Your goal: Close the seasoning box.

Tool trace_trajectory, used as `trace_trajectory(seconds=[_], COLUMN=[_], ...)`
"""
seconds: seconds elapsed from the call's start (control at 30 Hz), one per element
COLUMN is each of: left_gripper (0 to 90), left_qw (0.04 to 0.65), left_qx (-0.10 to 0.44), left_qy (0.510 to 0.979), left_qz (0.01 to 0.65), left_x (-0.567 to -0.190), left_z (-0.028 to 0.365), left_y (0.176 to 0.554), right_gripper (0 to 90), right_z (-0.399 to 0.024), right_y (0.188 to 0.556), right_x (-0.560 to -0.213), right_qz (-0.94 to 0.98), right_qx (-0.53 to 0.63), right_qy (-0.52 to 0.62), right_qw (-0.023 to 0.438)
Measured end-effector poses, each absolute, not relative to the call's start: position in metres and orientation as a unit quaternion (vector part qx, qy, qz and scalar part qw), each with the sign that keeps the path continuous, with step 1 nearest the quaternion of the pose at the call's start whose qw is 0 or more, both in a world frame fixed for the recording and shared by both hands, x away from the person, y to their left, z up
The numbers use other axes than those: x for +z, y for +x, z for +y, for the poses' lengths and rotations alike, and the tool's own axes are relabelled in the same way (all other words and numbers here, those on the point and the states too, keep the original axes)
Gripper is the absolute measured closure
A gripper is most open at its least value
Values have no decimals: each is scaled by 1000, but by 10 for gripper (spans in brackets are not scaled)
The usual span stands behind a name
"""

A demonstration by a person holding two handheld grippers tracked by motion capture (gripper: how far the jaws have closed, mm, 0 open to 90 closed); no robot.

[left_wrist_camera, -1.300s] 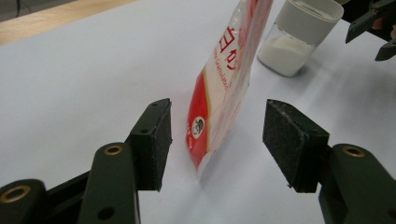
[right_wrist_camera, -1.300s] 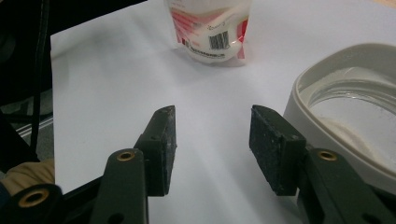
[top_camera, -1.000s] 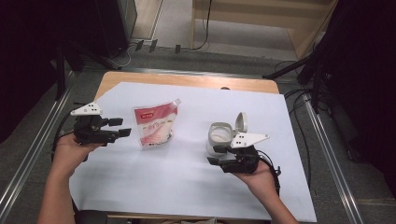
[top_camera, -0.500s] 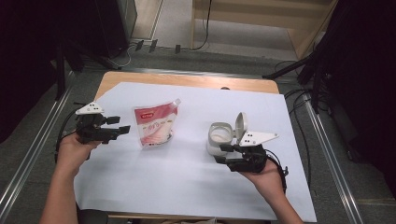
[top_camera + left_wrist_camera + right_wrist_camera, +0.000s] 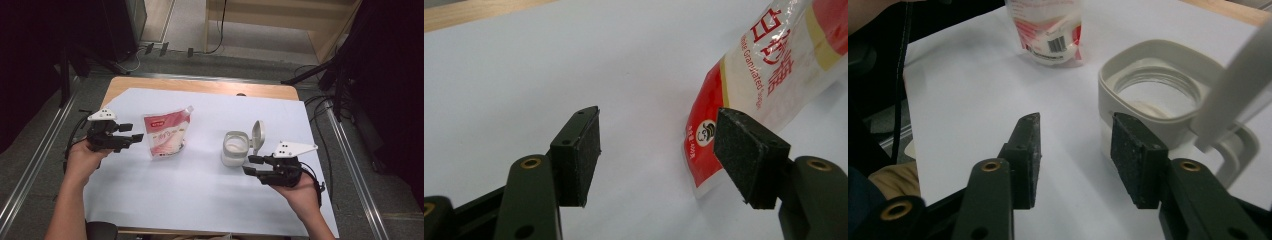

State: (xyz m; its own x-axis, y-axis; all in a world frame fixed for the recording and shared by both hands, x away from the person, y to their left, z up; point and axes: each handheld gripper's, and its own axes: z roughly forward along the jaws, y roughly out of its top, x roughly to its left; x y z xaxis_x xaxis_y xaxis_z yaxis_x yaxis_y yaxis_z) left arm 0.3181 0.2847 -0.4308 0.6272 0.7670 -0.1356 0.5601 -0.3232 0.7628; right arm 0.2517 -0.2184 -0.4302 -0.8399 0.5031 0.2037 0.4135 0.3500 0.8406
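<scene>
A red and clear pouch of white sugar (image 5: 165, 134) lies on the white sheet, left of centre. My left gripper (image 5: 131, 133) is just left of it, open, its jaws pointing at the pouch's edge. In the left gripper view the left gripper (image 5: 661, 150) holds nothing, and the pouch (image 5: 764, 65) lies beyond the right pad. A white jar (image 5: 235, 147) stands right of centre with its flip lid (image 5: 257, 136) raised. My right gripper (image 5: 252, 166) is open near the jar's front right corner. In the right gripper view the right gripper (image 5: 1080, 160) has just been closing with nothing between its jaws, and the jar (image 5: 1148, 95) stands beside the right pad.
The white sheet (image 5: 200, 200) covers most of a wooden table (image 5: 150, 86). Metal rails (image 5: 30, 175) run along both sides of the table. Black stands and cables crowd the floor beyond the far edge.
My right gripper has drawn back to the right, away from the jar's front, and its jaws have narrowed a little. The left gripper, pouch and jar have stayed put.
</scene>
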Motion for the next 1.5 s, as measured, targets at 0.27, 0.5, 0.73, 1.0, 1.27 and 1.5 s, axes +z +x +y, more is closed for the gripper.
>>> trace_trajectory(seconds=[0.27, 0.5, 0.73, 1.0, 1.27, 1.5], left_gripper=[364, 364, 364, 364, 361, 359], left_qw=[408, 415, 413, 396, 398, 396], left_qx=[124, 125, 114, 111, 116, 117], left_qy=[804, 802, 806, 818, 818, 819], left_qz=[414, 412, 408, 402, 398, 399], left_x=[-431, -430, -431, -433, -432, -434], left_z=[286, 284, 280, 277, 276, 274], left_y=[319, 318, 319, 320, 319, 318], right_gripper=[774, 887, 900, 895, 886, 890], right_z=[-240, -253, -264, -263, -256, -251], right_y=[252, 258, 276, 290, 308, 318], right_x=[-426, -426, -430, -433, -433, -428], right_qz=[819, 813, 788, 778, 774, 771], right_qx=[489, 480, 485, 479, 479, 474], right_qy=[295, 323, 370, 400, 409, 419], right_qw=[52, 69, 82, 71, 69, 77])
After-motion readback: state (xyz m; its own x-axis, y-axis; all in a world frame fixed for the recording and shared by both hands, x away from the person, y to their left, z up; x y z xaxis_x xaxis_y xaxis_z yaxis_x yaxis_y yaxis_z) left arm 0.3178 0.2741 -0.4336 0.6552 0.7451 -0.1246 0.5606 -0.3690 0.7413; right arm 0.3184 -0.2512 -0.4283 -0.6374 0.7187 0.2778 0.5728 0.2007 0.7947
